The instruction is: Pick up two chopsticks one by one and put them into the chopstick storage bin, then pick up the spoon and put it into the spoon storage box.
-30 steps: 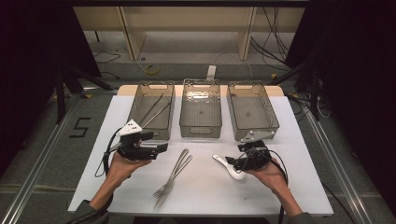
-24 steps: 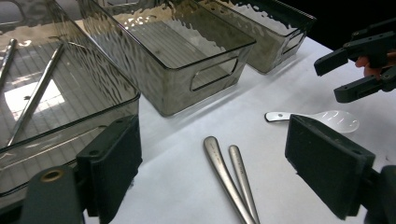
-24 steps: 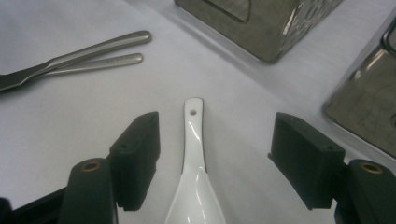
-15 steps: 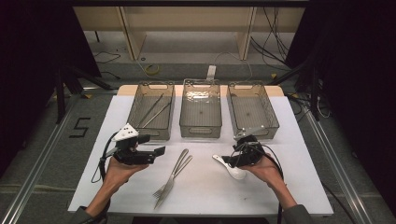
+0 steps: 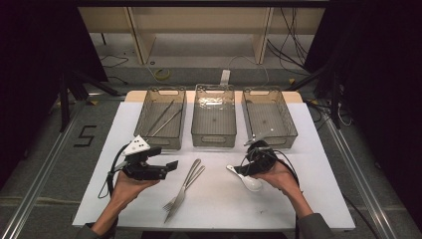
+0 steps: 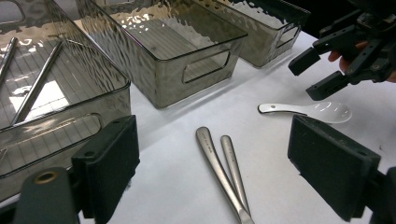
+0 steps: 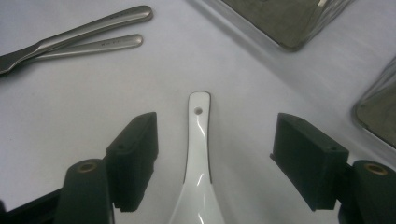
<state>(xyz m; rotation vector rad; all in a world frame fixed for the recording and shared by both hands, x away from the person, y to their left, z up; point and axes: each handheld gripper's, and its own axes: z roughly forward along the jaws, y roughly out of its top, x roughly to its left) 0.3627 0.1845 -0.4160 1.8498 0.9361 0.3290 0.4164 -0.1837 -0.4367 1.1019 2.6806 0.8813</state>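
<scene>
High view, left to right. Left gripper point(image 5: 171, 166) hovering low over white table point(image 5: 318, 199), jaws spread, nothing between them. Parked clear of the work, probably waiting its turn.

Beyond it, left bin point(image 5: 149, 99) holding two metal sticks point(image 5: 164, 118). Middle bin point(image 5: 214, 142) and right bin point(image 5: 291, 127) empty, all three side by side at far edge. Looks like one bin per utensil type.

Two forks point(image 5: 184, 190) touching, mid-table between the grippers, untouched.

White spoon point(image 5: 246, 178) just right of forks, flat on table, handle end toward them. Right gripper point(image 5: 247, 163) low over it. Per right gripper view, jaws spread and straddling the handle, pads clear both sides. Lined up to pinch across the narrow handle, no grip yet. Likely bound for an empty bin.
</scene>
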